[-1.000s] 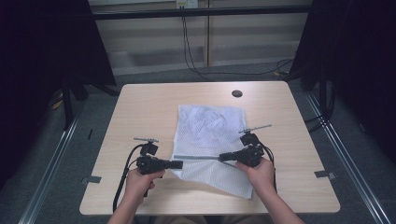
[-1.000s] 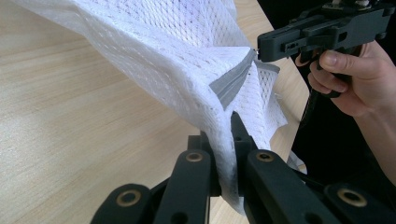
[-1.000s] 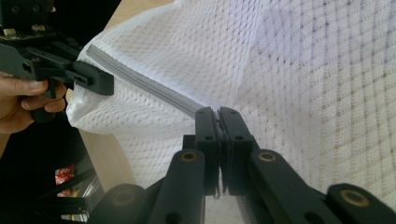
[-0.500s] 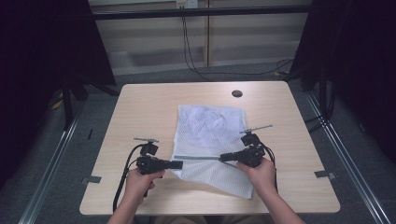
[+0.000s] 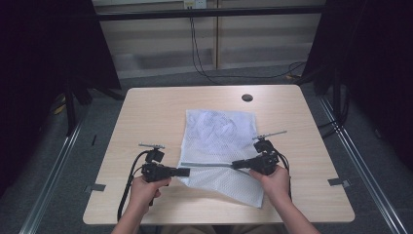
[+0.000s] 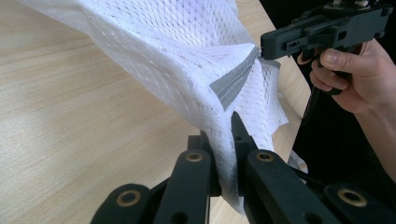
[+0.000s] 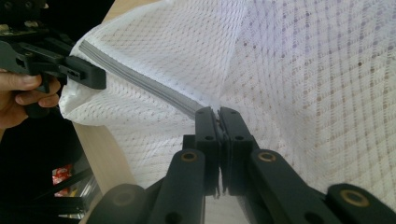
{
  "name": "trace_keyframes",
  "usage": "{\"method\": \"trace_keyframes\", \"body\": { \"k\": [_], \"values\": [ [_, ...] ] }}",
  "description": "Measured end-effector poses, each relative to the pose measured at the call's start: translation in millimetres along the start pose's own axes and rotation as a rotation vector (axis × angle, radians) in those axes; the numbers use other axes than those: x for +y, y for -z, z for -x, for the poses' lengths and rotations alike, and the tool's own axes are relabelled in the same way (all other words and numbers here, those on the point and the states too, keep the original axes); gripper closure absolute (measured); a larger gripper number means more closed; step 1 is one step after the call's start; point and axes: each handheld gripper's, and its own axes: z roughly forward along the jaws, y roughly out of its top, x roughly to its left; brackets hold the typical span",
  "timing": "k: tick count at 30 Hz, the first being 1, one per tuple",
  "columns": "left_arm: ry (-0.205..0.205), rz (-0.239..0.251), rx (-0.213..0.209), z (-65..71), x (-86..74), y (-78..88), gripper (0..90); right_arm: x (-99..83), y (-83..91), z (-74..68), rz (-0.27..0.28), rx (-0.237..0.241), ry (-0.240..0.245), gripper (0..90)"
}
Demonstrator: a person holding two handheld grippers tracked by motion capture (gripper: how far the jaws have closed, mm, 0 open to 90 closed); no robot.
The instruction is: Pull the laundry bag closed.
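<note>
- No text, label, brand, number or sign can be read in any view.
- A small red and white item [image 7: 62, 177] is seen below the table edge in the right gripper view; possibly printed, but too blurred to be read.

One camera looks down from above the table's [image 5: 146, 112] near side, while two ride close behind the jaws, facing each other along the mesh bag's [image 5: 221, 136] grey zipper [image 6: 232, 84].
</note>
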Motion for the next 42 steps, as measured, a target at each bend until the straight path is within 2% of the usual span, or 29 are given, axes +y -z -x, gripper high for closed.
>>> {"method": "trace_keyframes", "body": {
  "k": [4,10,13,18,19,21,22,34,37,40,42],
  "values": [
    [-0.013,-0.007,-0.001,-0.1,0.5,0.1,89.7,0.2,1.2,0.7,0.003,0.001,-0.002,87.0],
    [-0.005,-0.003,0.0,-0.2,-0.1,0.5,89.7,-0.9,2.7,2.9,0.001,-0.01,0.001,87.0],
    [-0.004,-0.004,0.003,0.1,-0.4,-0.6,89.7,-1.6,4.4,4.9,0.004,-0.006,-0.012,87.0],
    [0.004,-0.002,-0.004,0.1,-0.1,0.8,89.8,-2.1,6.8,6.3,0.003,-0.022,0.002,87.1],
    [-0.012,-0.002,0.005,-1.3,0.2,2.2,89.7,-2.4,8.0,7.1,0.002,-0.019,-0.007,87.1],
    [-0.013,-0.003,0.008,-1.6,-0.1,2.3,89.8,-3.6,10.7,9.4,0.005,-0.026,-0.009,87.1],
    [0.002,0.0,0.005,-0.6,-0.6,1.3,89.8,-4.1,12.0,10.4,0.006,-0.025,-0.01,87.0],
    [0.0,-0.006,0.001,-0.5,-0.8,1.2,89.8,-7.7,20.4,16.2,0.013,-0.04,-0.013,87.1],
    [-0.016,-0.013,0.0,-1.4,-0.8,0.8,89.8,-8.7,23.4,19.0,0.018,-0.041,-0.021,87.1],
    [-0.014,-0.013,0.001,-1.6,-0.8,0.6,89.8,-8.8,24.3,19.4,0.017,-0.041,-0.016,87.1],
    [0.005,-0.003,0.003,-0.4,-1.3,1.5,89.8,-9.0,24.0,19.4,0.015,-0.043,-0.015,87.1]
  ]
}}
